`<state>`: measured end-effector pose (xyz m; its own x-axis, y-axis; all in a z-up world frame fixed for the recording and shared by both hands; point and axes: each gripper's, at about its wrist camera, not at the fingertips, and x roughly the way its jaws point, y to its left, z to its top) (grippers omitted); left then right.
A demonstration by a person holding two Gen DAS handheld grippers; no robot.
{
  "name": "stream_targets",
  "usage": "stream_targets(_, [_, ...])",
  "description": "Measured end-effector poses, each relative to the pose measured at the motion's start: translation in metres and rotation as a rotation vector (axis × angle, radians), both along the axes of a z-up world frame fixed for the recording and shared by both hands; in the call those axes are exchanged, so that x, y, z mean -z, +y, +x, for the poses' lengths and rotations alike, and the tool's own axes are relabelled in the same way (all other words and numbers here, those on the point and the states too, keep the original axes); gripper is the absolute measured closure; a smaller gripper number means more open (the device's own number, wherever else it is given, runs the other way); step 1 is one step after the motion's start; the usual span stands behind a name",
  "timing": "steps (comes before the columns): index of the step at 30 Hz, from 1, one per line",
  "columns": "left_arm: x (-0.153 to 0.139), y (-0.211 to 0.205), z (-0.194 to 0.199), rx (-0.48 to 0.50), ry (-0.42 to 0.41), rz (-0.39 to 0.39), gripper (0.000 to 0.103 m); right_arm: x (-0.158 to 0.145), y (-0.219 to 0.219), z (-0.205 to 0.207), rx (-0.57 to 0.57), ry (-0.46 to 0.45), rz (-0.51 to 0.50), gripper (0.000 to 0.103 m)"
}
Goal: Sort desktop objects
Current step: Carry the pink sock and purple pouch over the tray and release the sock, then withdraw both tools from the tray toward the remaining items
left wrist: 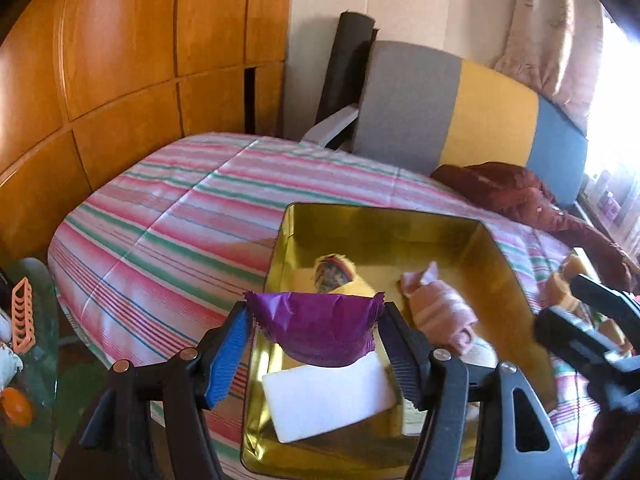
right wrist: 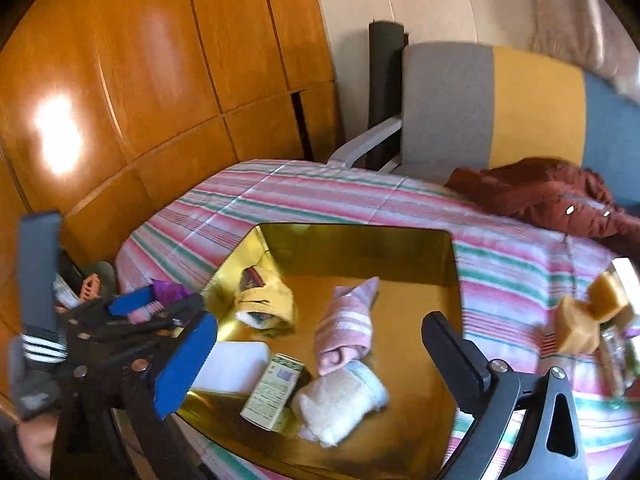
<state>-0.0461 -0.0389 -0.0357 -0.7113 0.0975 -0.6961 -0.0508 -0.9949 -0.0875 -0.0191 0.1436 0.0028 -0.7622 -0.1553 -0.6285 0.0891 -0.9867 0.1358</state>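
Note:
My left gripper (left wrist: pixel 316 312) is shut on a purple crinkled packet (left wrist: pixel 320 328), gripped by its two ends and held in the air over the near-left rim of an open gold tin (left wrist: pixel 496 256). In the tin lie a yellow rolled sock (right wrist: pixel 268 300), a pink striped rolled sock (right wrist: pixel 344 328), a white rolled sock (right wrist: pixel 340 400), a small green box (right wrist: pixel 274 392) and a white block (left wrist: pixel 328 396). My right gripper (right wrist: pixel 320 356) stands wide open above the tin's near side, with nothing pressed between its fingers. The left gripper (right wrist: pixel 156 302) with the purple packet (right wrist: pixel 170 290) shows at the left there.
The tin rests on a pink and green striped cloth (left wrist: pixel 168 216). A dark red jacket (left wrist: pixel 512 192) lies at the back right before a striped chair back (left wrist: pixel 460 112). A yellow bow-shaped thing (right wrist: pixel 592 312) sits at the right. An orange clip (left wrist: pixel 24 312) lies on a glass top at the left.

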Motion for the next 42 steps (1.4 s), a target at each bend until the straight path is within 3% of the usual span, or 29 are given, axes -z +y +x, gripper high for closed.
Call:
stream_targets(5, [-0.008, 0.01, 0.01, 0.046, 0.021, 0.022, 0.037, -0.002, 0.002, 0.014, 0.027, 0.033, 0.056, 0.0])
stream_targets(12, [-0.005, 0.02, 0.017, 0.09, 0.008, 0.053, 0.037, 0.0, 0.021, 0.031, 0.051, 0.028, -0.008, 0.001])
stream_targets(18, [-0.009, 0.036, 0.026, 0.144, 0.026, 0.05, 0.037, 0.008, 0.05, 0.042, 0.141, 0.002, -0.027, 0.002])
stream_targets(23, [-0.013, 0.052, 0.031, 0.192, 0.032, 0.064, 0.037, 0.016, 0.09, 0.052, 0.231, -0.032, -0.077, 0.003])
stream_targets(31, [-0.009, 0.082, 0.032, 0.285, -0.025, 0.093, 0.037, 0.034, 0.16, 0.075, 0.352, -0.114, -0.107, 0.003])
stream_targets(42, [-0.006, 0.131, 0.041, 0.451, -0.063, 0.043, 0.037, 0.036, 0.275, 0.108, 0.573, -0.175, -0.116, 0.002])
